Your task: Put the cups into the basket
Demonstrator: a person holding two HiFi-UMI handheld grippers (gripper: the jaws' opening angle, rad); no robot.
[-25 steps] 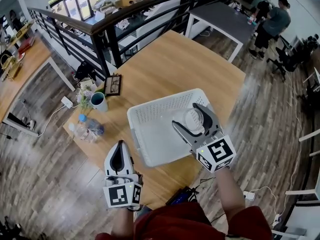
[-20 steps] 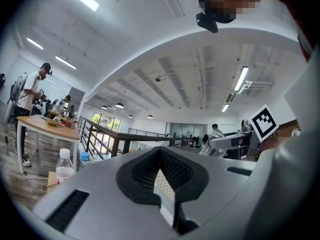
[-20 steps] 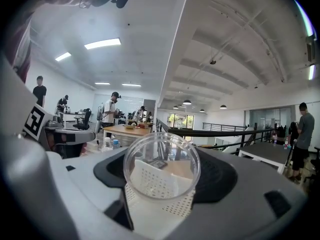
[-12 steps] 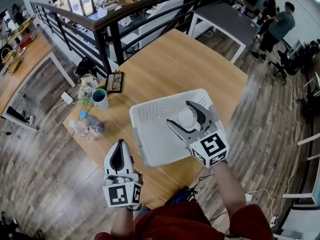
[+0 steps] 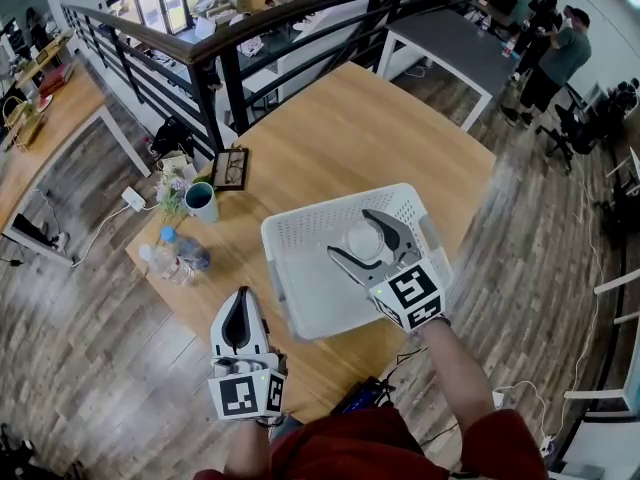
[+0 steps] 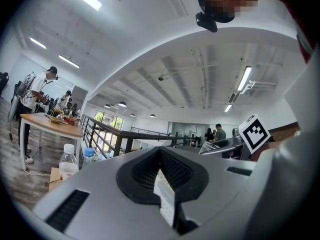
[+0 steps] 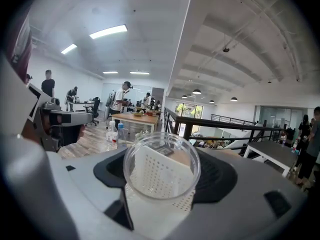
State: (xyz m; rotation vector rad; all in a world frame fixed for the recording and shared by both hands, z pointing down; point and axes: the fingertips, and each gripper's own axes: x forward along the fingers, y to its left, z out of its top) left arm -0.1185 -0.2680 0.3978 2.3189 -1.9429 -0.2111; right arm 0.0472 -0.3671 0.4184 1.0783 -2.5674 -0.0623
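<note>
- Your right tongs (image 5: 350, 234) clamp a clear cup (image 5: 362, 240), jaws wide around it, with the white basket (image 5: 300, 230) directly beneath.
- Your left tongs (image 5: 240, 298) are closed and empty; the basket stands to their right on the worktop (image 5: 340, 128).

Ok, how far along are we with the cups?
Done: nothing that I can see; the visible floor of the basket looks bare. In hand: the right tool grips a clear cup over the basket; the left tool is shut and empty. Left: lower and release that cup. No other clear cup shows on the table, only a blue mug.
</note>
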